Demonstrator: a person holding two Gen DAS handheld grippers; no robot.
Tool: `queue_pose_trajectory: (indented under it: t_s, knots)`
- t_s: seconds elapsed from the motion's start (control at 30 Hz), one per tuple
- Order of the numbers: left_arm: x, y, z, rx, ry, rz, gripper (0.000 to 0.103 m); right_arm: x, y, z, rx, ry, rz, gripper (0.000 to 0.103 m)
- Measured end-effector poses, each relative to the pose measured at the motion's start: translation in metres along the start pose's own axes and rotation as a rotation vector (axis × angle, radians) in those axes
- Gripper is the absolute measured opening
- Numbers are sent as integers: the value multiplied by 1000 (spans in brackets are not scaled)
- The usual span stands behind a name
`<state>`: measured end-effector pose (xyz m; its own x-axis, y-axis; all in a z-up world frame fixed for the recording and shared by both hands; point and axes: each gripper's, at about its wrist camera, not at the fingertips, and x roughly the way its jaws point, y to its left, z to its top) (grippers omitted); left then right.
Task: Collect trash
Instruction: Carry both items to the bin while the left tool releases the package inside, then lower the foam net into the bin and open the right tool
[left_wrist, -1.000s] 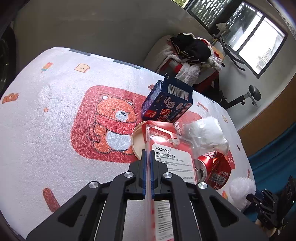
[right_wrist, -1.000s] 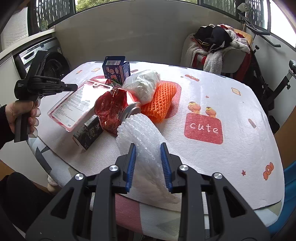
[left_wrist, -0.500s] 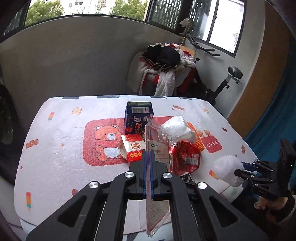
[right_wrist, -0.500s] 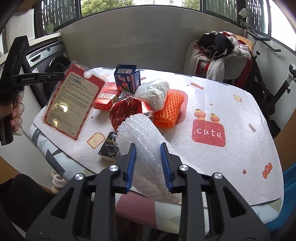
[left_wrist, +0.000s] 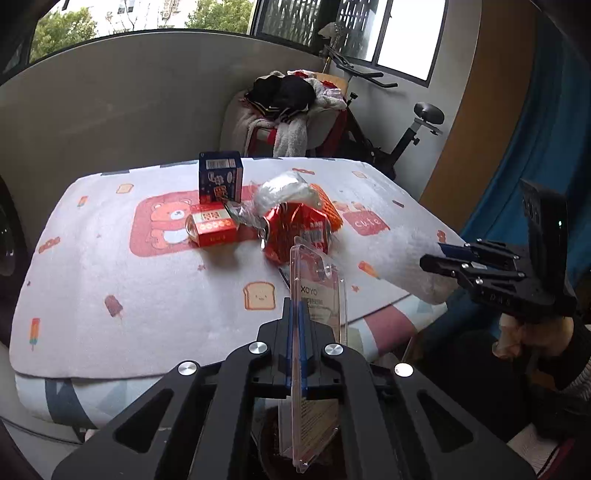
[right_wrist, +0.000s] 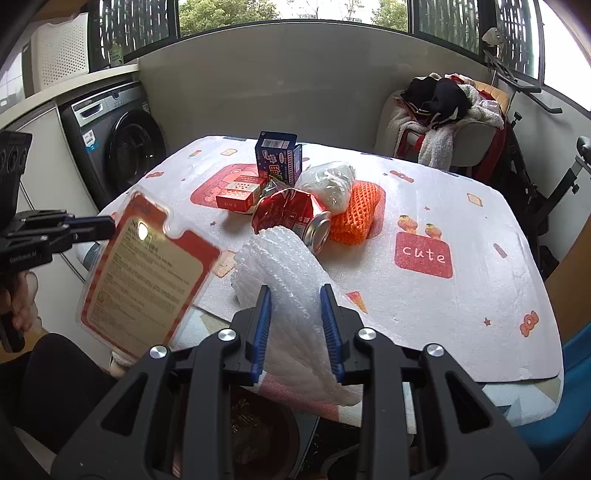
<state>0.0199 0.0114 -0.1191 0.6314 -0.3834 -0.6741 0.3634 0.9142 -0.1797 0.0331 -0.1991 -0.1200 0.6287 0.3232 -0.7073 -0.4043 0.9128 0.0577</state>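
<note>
The left gripper (left_wrist: 295, 325) is clenched on the thin edge of a flat, clear plastic blister pack with a red printed card (right_wrist: 147, 266), held in the air off the counter's near edge. The right gripper (right_wrist: 295, 317) grasps a soft white foam net sleeve (right_wrist: 291, 273), bumpy in texture. On the counter (right_wrist: 461, 306), covered by a white cartoon-printed cloth, lie a crushed red metal can (right_wrist: 291, 218), an orange foam net (right_wrist: 354, 214) and a blue cardboard box (right_wrist: 279, 157).

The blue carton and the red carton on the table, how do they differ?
The blue carton stands upright; the red carton lies flat on its side. The blue carton sits farther back and rises taller; the red carton is low and nearer. Both are printed cardboard boxes resting on the white bear-print tablecloth, untouched by either gripper.
</note>
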Motion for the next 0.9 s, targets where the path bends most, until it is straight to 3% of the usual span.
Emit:
queue_pose_trajectory:
  t_s: [0.43,0.5,0.53,0.57,0.63,0.77,0.9]
  knots:
    - [30,-20,-73,-111,120,-126,6,-10,3,-28,21,16,34,30]
    - [31,-19,-73,-131,126,-141,20,-9,5,-33,17,25,36,30]
    - [30,-19,-73,-136,118,-144,36,-9,5,-35,17,28,41,30]
    - [26,-19,-71,-137,103,-148,44,-8,7,-38,17,32,47,30]
    - [18,-19,-70,-134,78,-143,50,-8,10,-43,14,38,62,30]
    - [2,-14,-70,-121,33,-92,76,-6,21,-55,-6,55,100,30]
    - [-11,-11,-78,-82,11,-11,91,2,38,-68,-31,93,141,30]
